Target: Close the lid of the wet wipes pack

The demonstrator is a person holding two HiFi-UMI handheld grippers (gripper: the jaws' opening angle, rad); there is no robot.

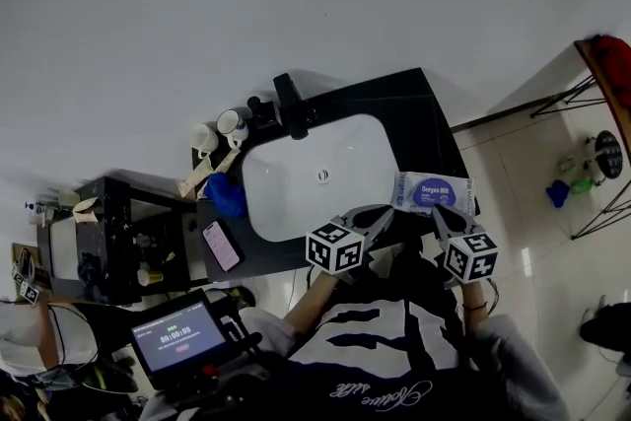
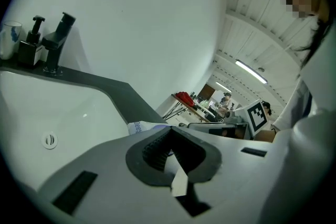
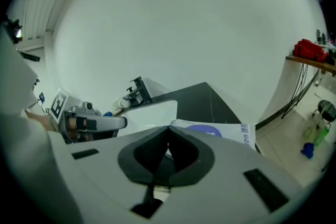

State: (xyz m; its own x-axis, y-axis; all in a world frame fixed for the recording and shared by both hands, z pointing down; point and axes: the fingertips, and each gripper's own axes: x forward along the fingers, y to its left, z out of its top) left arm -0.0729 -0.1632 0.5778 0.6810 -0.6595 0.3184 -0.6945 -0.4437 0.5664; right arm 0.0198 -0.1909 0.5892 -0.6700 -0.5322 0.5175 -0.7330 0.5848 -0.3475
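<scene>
The wet wipes pack (image 1: 432, 192) lies flat on the dark counter (image 1: 414, 99) to the right of the basin, white with a blue oval lid on top. The lid looks flat against the pack. My left gripper (image 1: 386, 212) is shut and empty, its tips just short of the pack's left end (image 2: 144, 126). My right gripper (image 1: 437, 212) is also shut and empty, its tips (image 3: 169, 127) at the pack's near edge (image 3: 231, 132). The near part of the pack is hidden behind both grippers' jaws.
A white basin (image 1: 315, 175) with a black tap (image 1: 293, 105) fills the counter's middle. Two cups (image 1: 217, 131), a blue cloth (image 1: 227, 196) and a phone (image 1: 221, 245) lie to its left. The counter ends just right of the pack, with tiled floor below.
</scene>
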